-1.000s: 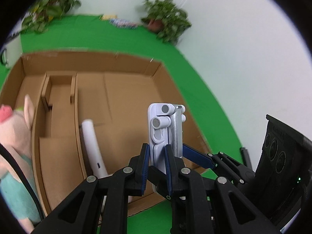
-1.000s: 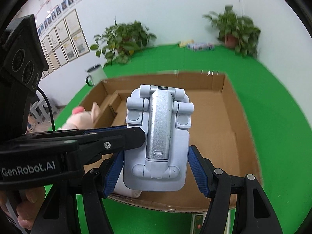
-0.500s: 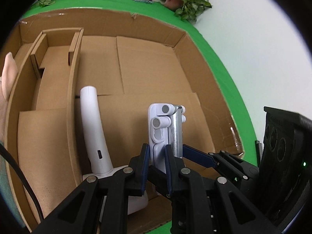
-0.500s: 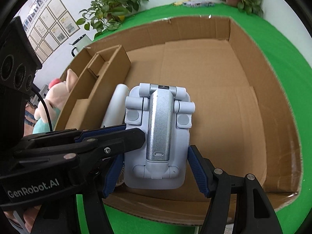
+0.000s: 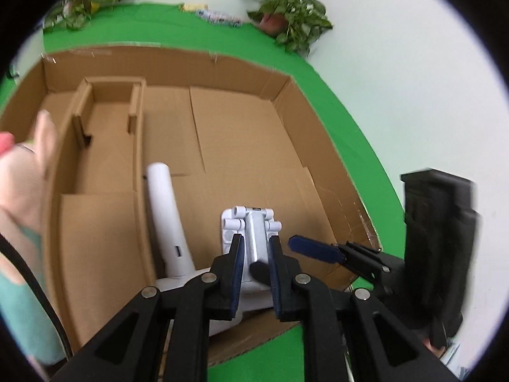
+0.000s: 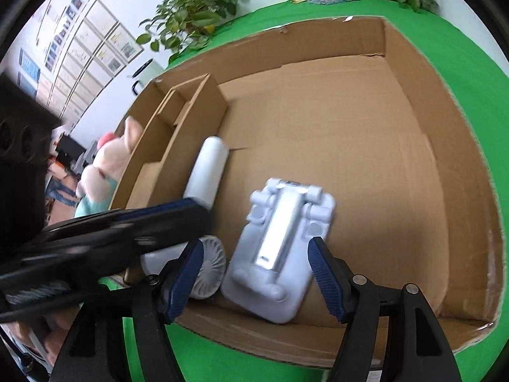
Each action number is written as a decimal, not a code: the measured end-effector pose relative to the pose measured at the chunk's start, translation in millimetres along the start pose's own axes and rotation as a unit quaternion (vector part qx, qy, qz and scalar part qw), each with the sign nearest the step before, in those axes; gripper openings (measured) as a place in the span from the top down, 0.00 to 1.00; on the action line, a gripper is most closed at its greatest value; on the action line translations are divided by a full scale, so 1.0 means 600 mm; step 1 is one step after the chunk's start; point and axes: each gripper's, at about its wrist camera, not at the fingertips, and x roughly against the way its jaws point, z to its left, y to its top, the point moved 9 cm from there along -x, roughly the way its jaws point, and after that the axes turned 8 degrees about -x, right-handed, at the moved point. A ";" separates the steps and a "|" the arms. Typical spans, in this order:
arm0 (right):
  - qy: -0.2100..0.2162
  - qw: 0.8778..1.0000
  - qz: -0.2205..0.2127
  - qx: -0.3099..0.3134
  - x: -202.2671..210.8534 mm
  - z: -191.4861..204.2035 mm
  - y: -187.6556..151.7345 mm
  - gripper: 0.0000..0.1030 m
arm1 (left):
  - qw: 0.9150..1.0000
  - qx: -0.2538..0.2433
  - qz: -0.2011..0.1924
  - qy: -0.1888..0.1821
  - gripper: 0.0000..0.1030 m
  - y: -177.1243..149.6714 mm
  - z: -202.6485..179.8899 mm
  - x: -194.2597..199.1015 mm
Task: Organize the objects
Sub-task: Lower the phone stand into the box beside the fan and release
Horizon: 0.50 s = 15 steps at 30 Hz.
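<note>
A white folding phone stand point(image 6: 280, 248) lies on the floor of the big cardboard box point(image 6: 410, 73) near its front wall; it also shows in the left wrist view point(image 5: 253, 232). My right gripper point(image 6: 254, 273) is open, its blue pads either side of the stand and apart from it. My left gripper point(image 5: 254, 259) is open just above the stand, not gripping it. A white handheld fan point(image 6: 206, 172) lies left of the stand, along the divider; it also shows in the left wrist view point(image 5: 165, 210).
A cardboard divider point(image 5: 138, 146) walls off narrow compartments on the box's left. A pink plush pig point(image 6: 108, 162) sits outside the box's left wall. The box stands on a green cloth point(image 6: 470, 47). Potted plants point(image 5: 286, 19) stand at the back.
Both grippers have let go of the phone stand, which now lies on the box floor. Both have pulled back slightly.
</note>
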 end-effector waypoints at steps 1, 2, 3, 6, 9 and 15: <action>-0.008 1.000 0.001 -0.003 -0.003 -0.005 0.005 0.37 | 1.000 -0.005 -0.005 0.007 0.86 -0.001 0.002 0.009; -0.014 1.000 0.004 -0.003 -0.006 -0.007 0.007 0.38 | 1.000 -0.009 -0.009 0.014 0.86 -0.002 0.005 0.018; -0.021 1.000 0.007 -0.001 -0.009 -0.009 0.008 0.41 | 1.000 -0.011 -0.012 0.020 0.86 -0.003 0.010 0.023; -0.057 0.998 0.024 0.007 -0.034 -0.013 0.004 0.46 | 0.999 -0.015 -0.020 0.038 0.86 -0.008 0.024 0.037; -0.072 0.997 0.027 0.010 -0.043 -0.017 -0.002 0.51 | 0.999 -0.007 -0.027 0.045 0.86 -0.018 0.044 0.051; -0.073 0.996 0.019 0.036 -0.051 0.003 -0.001 0.54 | 0.998 -0.001 -0.026 0.050 0.86 -0.033 0.061 0.044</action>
